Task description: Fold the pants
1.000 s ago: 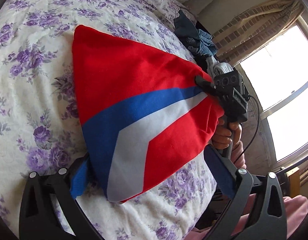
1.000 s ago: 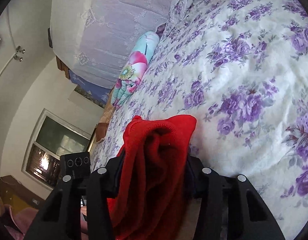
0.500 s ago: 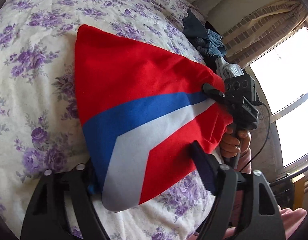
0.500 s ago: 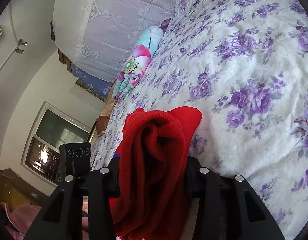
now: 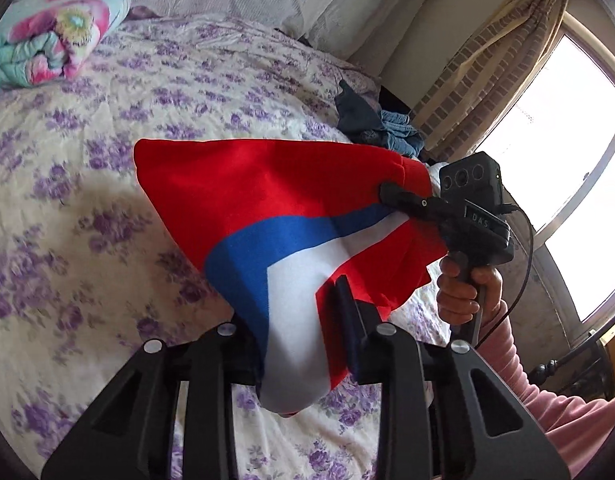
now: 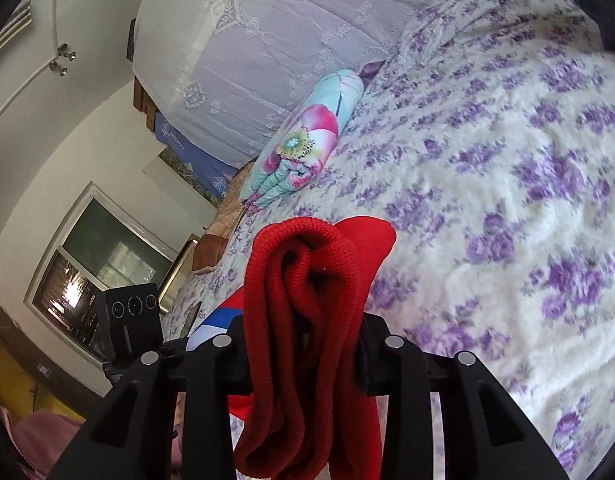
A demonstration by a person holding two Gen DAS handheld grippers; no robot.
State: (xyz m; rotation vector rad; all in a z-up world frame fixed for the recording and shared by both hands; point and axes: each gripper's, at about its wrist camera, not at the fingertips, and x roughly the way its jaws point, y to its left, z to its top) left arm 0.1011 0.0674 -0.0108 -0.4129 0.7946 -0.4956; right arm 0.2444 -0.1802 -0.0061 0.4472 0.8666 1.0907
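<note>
The pants (image 5: 267, 200) are red with a blue and a white stripe, and hang lifted above the bed between both grippers. My left gripper (image 5: 295, 344) is shut on the near striped end. My right gripper (image 5: 391, 194) is shut on the far red ribbed edge. In the right wrist view my right gripper (image 6: 303, 332) pinches the bunched red ribbed band of the pants (image 6: 311, 280), which hides its fingertips. The left gripper's camera body (image 6: 133, 326) shows at lower left there.
The bed has a cream cover with purple flowers (image 5: 87, 208). A rolled floral quilt (image 5: 47, 36) lies at its head. A pile of dark and blue clothes (image 5: 379, 124) sits at the bed's far edge by the curtained window (image 5: 559, 128).
My left gripper has shut on the striped end of the pants. Both grippers have lifted the pants off the bed, and the left view has tilted up.
</note>
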